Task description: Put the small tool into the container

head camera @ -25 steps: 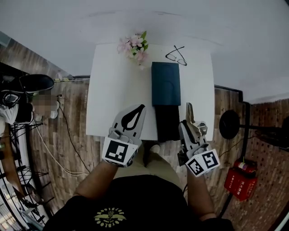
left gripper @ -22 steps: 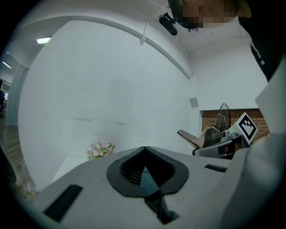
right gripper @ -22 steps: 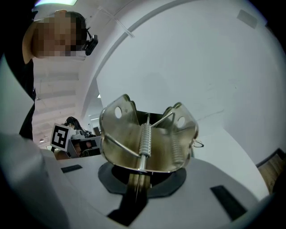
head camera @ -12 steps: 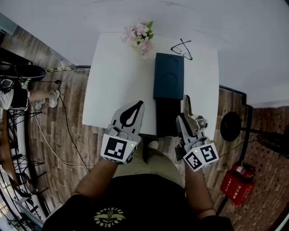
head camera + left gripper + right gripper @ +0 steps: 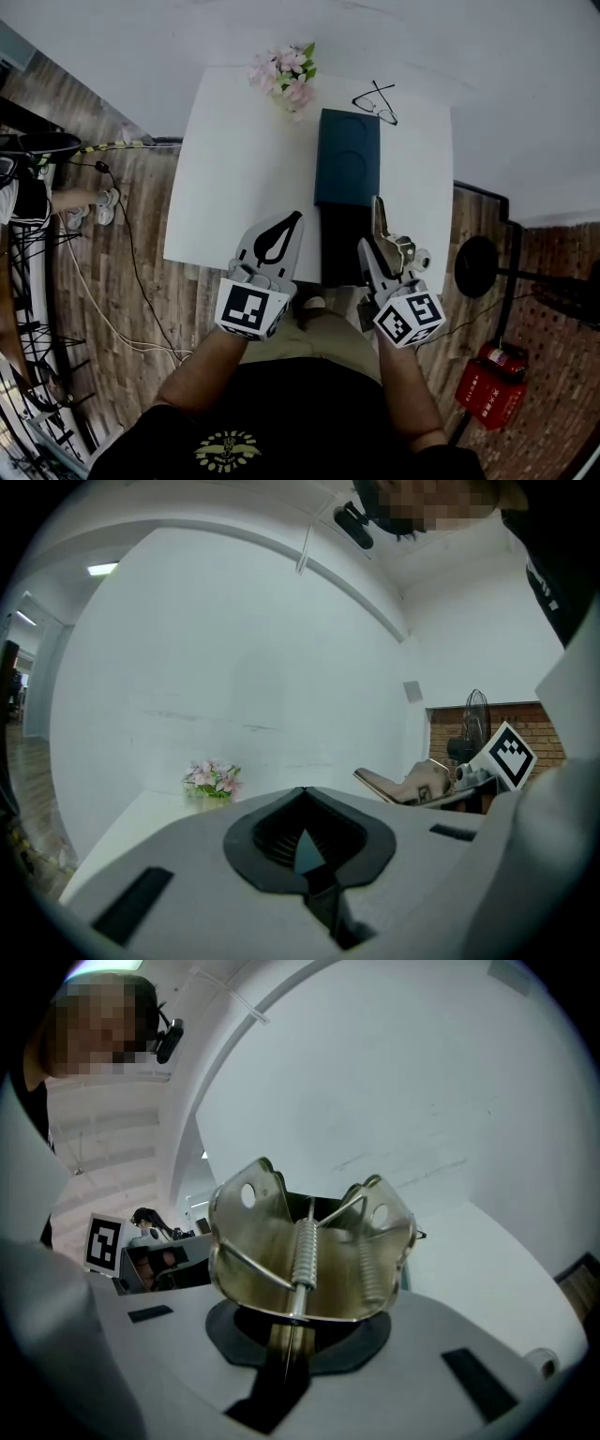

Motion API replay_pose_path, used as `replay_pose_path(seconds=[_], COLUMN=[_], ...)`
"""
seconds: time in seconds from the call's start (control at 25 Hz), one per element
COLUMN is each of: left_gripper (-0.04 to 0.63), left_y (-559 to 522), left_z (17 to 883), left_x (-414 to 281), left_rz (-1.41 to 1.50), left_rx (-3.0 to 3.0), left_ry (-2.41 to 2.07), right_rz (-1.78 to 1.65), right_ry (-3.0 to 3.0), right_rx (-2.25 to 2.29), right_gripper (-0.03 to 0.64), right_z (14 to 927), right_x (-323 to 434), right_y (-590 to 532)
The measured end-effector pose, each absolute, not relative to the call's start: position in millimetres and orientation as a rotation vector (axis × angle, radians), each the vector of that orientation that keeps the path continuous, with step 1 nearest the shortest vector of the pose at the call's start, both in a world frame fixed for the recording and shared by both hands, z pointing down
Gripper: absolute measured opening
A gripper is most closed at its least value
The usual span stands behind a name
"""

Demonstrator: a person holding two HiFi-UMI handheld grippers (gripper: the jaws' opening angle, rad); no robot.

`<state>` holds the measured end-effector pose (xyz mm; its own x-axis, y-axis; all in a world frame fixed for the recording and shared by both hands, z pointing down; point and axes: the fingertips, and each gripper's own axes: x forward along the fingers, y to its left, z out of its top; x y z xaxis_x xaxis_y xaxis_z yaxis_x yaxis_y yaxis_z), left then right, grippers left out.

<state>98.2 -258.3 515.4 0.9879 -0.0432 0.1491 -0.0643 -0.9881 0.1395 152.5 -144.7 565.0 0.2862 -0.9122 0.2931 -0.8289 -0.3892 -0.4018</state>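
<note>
- We clench the right gripper [image 5: 291,1330] on the metal spring clip [image 5: 309,1246], probably so that it can be carried to the box. In the head view the clip sits at 5 o'clock of the worktop [image 5: 234,169], just beside the box's black half.
- The box [image 5: 347,155] lies right of centre, blue half toward 12 and black half toward 6, possibly opened out to take the clip.
- The left gripper [image 5: 294,221] is closed on nothing at 7 o'clock, likely spare.
- We count one clip, one box and two grippers. There is also one pair of glasses [image 5: 375,101] at 1 o'clock and one bunch of flowers [image 5: 283,80] at 12.
</note>
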Motion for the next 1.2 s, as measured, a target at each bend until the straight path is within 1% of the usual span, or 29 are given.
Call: replay_pose_path(seconds=[0.36,0.84,1.0,1.2], left_gripper=[0.008,0.008,0.008,0.008], left_y=[-263.5,-254.6,-257.6,-267.7], left_z=[553.8,600.6,594.2,581.0], left_x=[99.5,112.9,120.5,113.4], left_rz=[0.264,0.298,0.257,0.335], left_rx=[2.992,2.992,2.993,2.965], left_ry=[-0.064,-0.001,-0.010,-0.058], right_rz=[-0.883,-1.096,-1.231,-1.429], right_ry=[1.584,1.601,1.623,1.584], right_rx=[-2.357,-2.389,-2.399,-2.386], right_gripper=[0.043,0.044,0.044,0.046], right_z=[636.6,699.7,716.2,729.2], right_x=[147.1,147.9,147.0,146.7], right_y=[-146.9,-147.8,-150.5,-149.7])
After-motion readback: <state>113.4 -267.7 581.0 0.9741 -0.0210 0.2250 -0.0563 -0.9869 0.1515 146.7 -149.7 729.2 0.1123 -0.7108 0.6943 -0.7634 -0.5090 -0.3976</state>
